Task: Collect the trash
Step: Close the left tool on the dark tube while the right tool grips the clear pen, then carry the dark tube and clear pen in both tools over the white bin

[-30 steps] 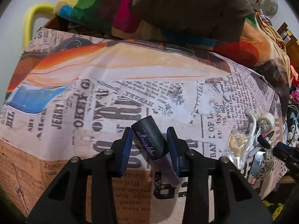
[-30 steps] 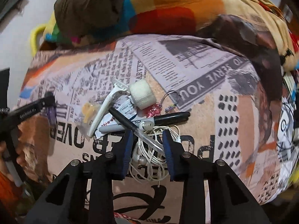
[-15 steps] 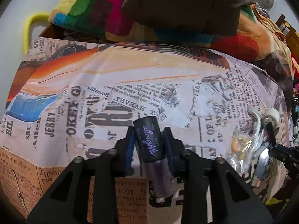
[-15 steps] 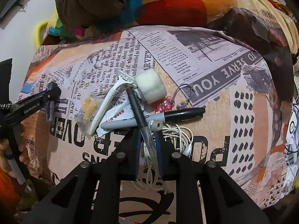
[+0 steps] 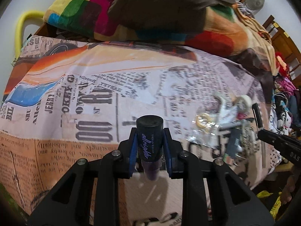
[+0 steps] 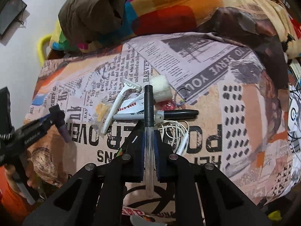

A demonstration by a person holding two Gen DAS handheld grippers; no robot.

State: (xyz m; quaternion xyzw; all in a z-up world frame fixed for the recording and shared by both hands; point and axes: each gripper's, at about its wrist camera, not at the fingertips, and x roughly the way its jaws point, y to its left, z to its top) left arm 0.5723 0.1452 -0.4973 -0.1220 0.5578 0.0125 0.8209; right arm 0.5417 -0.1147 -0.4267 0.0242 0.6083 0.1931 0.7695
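Right wrist view: right gripper (image 6: 149,141) clamped on clear pen (image 6: 148,131); left gripper (image 5: 149,146) closing around dark bottle (image 5: 149,143). Razor (image 6: 120,105), marker (image 6: 176,114), earphones (image 6: 178,131) remain beside the pen.

- The pile of clutter (image 5: 225,130) on the right of the left wrist view is smeared by motion blur.
- The pen (image 6: 148,131) hides part of the white earphone cable (image 6: 176,131).
- A hand (image 6: 11,173) is cut off by the left edge.
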